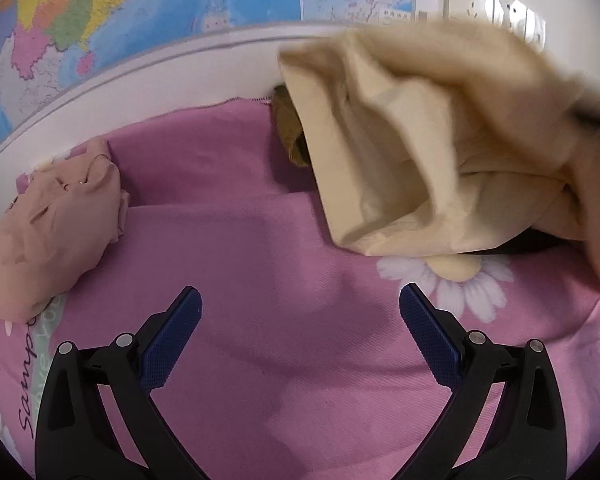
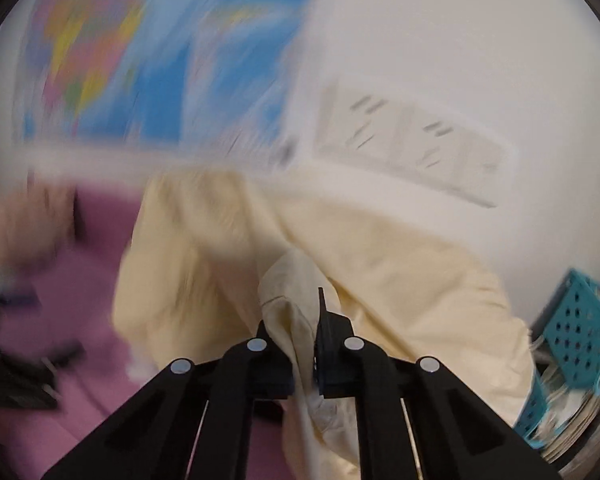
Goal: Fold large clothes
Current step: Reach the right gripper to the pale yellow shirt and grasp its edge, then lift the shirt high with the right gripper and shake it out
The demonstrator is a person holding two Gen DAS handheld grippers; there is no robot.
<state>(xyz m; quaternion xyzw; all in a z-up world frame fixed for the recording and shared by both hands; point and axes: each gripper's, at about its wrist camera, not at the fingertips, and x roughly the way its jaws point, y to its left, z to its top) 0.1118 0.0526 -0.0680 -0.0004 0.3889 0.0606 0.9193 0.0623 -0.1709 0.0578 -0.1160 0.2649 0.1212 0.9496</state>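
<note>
Right gripper (image 2: 300, 344) clamped on cream garment (image 2: 380, 280), bunched lower centre. Left gripper (image 1: 300, 300) agape, empty; cream garment (image 1: 420, 152) hangs upper right of it, over pink bedsheet (image 1: 260, 240).

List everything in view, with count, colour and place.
cream garment: one, pale yellow, lifted over the bed's right side
pink garment: one, peach-pink, bundled at left on the bed
olive cloth: one, brown-green, behind the cream garment by the wall
bedsheet: one, pink with daisies, beneath everything
map: one, blue and multicoloured, on the wall
sockets: white row, wall at upper right
basket: one, teal, far right
left gripper: black, blue pads, open above the bedsheet
right gripper: black, shut on the cream garment
</note>
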